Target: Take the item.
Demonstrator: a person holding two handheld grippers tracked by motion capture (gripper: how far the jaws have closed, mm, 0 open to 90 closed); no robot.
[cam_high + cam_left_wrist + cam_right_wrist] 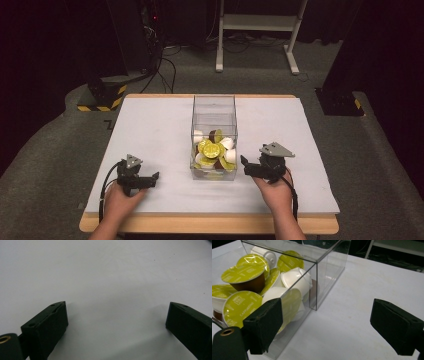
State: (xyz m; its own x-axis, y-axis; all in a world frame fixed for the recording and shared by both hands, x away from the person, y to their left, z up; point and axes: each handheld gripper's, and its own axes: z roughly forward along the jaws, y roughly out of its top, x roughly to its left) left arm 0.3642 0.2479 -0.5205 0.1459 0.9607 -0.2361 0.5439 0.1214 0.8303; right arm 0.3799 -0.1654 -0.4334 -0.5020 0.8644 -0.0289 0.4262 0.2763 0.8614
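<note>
Pods not yet touched
You're holding both grippers, left (152, 178) and right (246, 164), jaws apart and empty; every pod (209, 148) is sitting in the box (214, 104)

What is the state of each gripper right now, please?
Left gripper: open, empty, over the bare table.
Right gripper: open, empty, beside the clear box of capsules.

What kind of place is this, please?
Probably a lab or recording studio, not a home: dark curtains, loose cables on grey carpet, and a white-covered table holding a clear box of coffee capsules.
</note>
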